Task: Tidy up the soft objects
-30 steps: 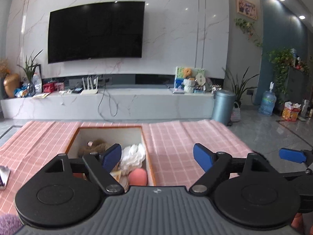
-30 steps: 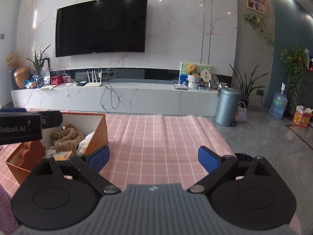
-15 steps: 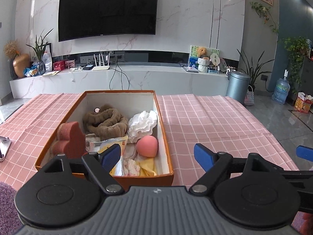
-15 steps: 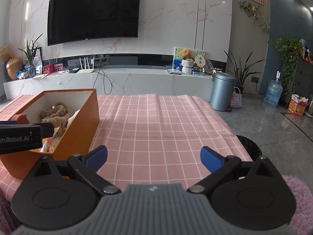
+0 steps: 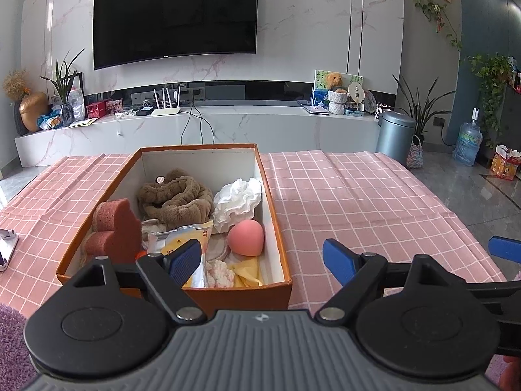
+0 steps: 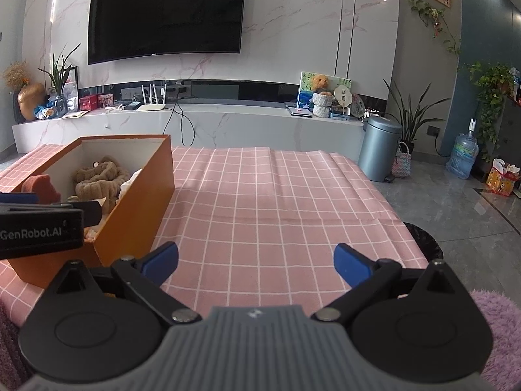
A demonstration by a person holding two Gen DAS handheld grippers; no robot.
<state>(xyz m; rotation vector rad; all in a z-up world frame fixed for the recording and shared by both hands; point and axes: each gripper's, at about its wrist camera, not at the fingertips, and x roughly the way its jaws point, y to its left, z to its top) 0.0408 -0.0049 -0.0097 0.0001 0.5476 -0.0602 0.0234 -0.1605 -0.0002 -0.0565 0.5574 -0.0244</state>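
An orange box (image 5: 276, 221) with a white inside stands on the pink checked tablecloth (image 5: 364, 202). It holds a brown plush scrunchie (image 5: 174, 198), a white ruffled scrunchie (image 5: 239, 200), a pink egg-shaped sponge (image 5: 246, 238), a red-brown sponge (image 5: 112, 231) and a yellow packet (image 5: 182, 239). My left gripper (image 5: 262, 260) hangs open just before the box's near end, empty. My right gripper (image 6: 255, 262) is open and empty over bare cloth, to the right of the box (image 6: 136, 195). The left gripper's body (image 6: 39, 228) shows at the right view's left edge.
A purple fluffy rug (image 6: 498, 335) lies at the table's near right corner, and more purple rug (image 5: 11, 342) at the near left. A white object (image 5: 6, 247) sits at the left table edge. A grey bin (image 5: 394, 138) and a TV bench (image 5: 195, 127) stand beyond the table.
Both grippers have pulled back and risen, so the whole box and its contents now show in the left view. Both stayed open and empty.
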